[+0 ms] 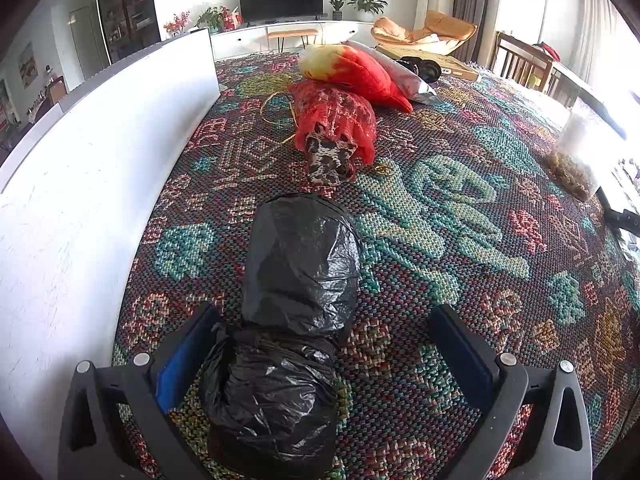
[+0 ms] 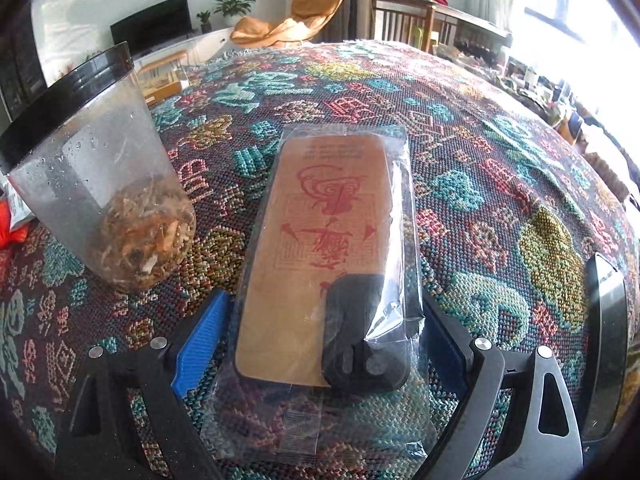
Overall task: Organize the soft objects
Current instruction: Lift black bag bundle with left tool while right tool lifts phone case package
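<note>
Through the left wrist camera, you are bringing the left gripper (image 1: 324,344) low over the patterned woven cloth (image 1: 460,240) that covers the table, fingers spread wide around the crumpled black plastic bag bundle (image 1: 288,320), tied tight at its waist. The blue pad (image 1: 180,364) on your left finger is touching or just beside the bundle, while the right finger is standing well apart from it, so you are sitting off-centre. Shifting sideways until the waist lies midway should let both pads meet it evenly; closing on the cinched neck, not the puffed ends, looks like the surest grip, since loose film may slip. The white upright panel (image 1: 100,140) is running along the cloth's left edge, close to the bundle, so keep your outer finger off it. Further on, toward the far edge, the red mesh pouch with leopard-print fabric (image 1: 334,132) and the red and yellow plush cushion (image 1: 352,70) are lying near each other, waiting.

Through the right wrist camera, you are holding the right gripper (image 2: 320,340) level and low, fingers open wide on either side of the clear-wrapped tan card with a black clip-like piece (image 2: 324,264), neither pad pressing it. The clear plastic jar with a black lid and dried bits inside (image 2: 100,184) is standing just left of it; steer clear of tipping it.
</note>
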`<state>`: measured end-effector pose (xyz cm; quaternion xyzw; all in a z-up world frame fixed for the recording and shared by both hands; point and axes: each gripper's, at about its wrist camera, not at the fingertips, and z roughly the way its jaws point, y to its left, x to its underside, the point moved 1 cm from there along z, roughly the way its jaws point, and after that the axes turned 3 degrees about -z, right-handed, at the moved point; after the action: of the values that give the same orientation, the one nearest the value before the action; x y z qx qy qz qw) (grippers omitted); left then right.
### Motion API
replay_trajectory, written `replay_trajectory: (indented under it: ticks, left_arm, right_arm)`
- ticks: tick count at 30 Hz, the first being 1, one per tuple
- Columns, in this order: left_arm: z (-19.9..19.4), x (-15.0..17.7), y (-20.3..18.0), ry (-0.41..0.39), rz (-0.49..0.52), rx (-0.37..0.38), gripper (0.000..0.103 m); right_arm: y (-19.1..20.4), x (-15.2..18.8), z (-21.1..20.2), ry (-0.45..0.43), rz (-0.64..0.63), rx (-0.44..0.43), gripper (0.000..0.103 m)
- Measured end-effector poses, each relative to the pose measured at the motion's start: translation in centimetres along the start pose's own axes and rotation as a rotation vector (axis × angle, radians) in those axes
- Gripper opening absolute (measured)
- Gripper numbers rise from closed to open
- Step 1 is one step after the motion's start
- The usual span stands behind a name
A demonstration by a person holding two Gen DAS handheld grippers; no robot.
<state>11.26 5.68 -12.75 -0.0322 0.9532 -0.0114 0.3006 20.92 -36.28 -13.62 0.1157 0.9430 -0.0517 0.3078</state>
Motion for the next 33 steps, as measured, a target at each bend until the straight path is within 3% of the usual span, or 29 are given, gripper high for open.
replay_trajectory:
  ticks: [33]
  left_arm:
    - [0.18, -0.22, -0.05, 0.018, 0.008, -0.006, 0.103]
  right_arm:
    - [0.03, -0.04, -0.12, 0.005, -0.001, 0.0, 0.093]
